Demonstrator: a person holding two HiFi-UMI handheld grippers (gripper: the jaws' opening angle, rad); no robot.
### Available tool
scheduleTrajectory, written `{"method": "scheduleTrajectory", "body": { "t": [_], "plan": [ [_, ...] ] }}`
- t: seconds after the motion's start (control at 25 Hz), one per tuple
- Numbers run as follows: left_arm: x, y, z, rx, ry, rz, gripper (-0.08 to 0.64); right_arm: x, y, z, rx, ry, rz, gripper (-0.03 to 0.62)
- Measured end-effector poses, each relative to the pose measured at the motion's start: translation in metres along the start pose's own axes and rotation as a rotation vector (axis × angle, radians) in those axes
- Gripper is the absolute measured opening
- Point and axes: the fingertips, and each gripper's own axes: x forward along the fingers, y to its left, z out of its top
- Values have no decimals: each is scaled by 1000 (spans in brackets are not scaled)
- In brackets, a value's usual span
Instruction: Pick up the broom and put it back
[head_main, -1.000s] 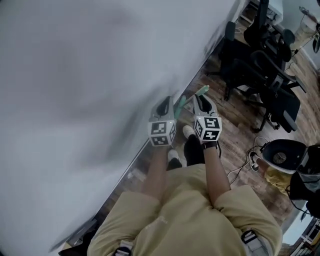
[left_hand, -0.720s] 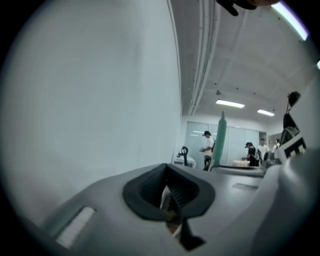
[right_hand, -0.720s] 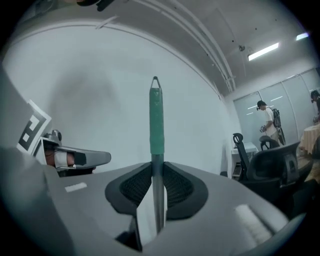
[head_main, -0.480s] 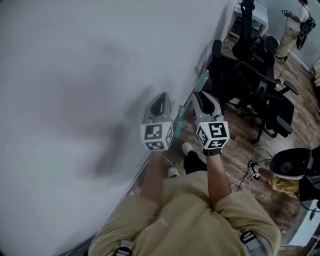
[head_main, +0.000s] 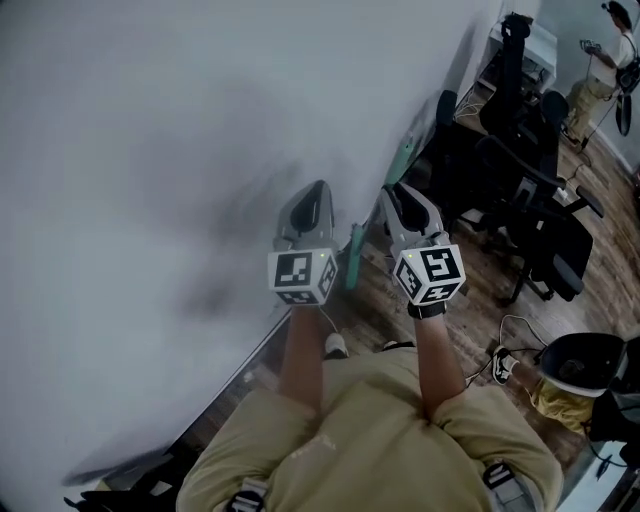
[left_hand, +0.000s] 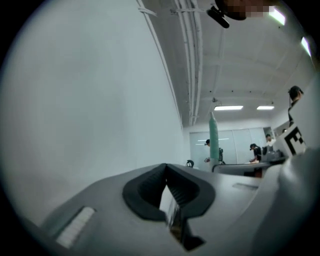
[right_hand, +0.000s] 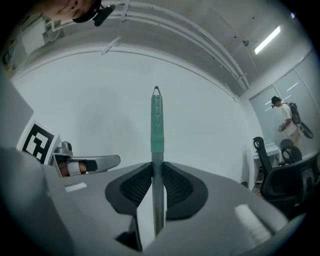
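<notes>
The broom shows only as its handle: a thin grey pole with a green grip (head_main: 405, 155) at the top, standing close to the white wall. My right gripper (head_main: 393, 203) is shut on the pole just below that grip. In the right gripper view the pole (right_hand: 157, 150) runs straight up between the black pads of the right gripper (right_hand: 157, 175). My left gripper (head_main: 313, 203) is beside it on the wall side, level with it, apart from the pole. Its pads (left_hand: 150, 187) meet with nothing between them. The green grip (left_hand: 214, 137) stands to its right. The broom's head is hidden.
A white wall (head_main: 150, 150) fills the left. Black office chairs (head_main: 530, 200) stand close on the right over a wooden floor, with cables (head_main: 505, 350) and a round black object (head_main: 580, 360) near my feet. A person (head_main: 600, 60) stands at the far back.
Both grippers have risen together along the wall, the right one carrying the broom handle upward. The left stays beside it, shut on nothing.
</notes>
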Motion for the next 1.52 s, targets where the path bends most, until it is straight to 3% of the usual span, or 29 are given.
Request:
{"method": "scheduleTrajectory", "body": {
  "t": [0.24,0.52,0.68,0.88,1.16,1.52],
  "plan": [
    [-51,-16,-1,-30,15,294,2,-31,38,8,-11,32,284,77],
    [-165,-6,-26,8,112,601,2,-49,114,-38,-41,124,570,77],
    [-241,5,-2,18,75,771,2,-67,182,-33,-8,122,759,77],
    [-338,15,41,101,31,958,2,-99,279,-18,-12,123,947,77],
    [-502,44,76,112,18,1131,2,-158,428,-20,-63,131,1085,77],
    [-688,81,60,47,8,1258,2,-213,588,-61,-45,203,1152,77]
  ]
}}
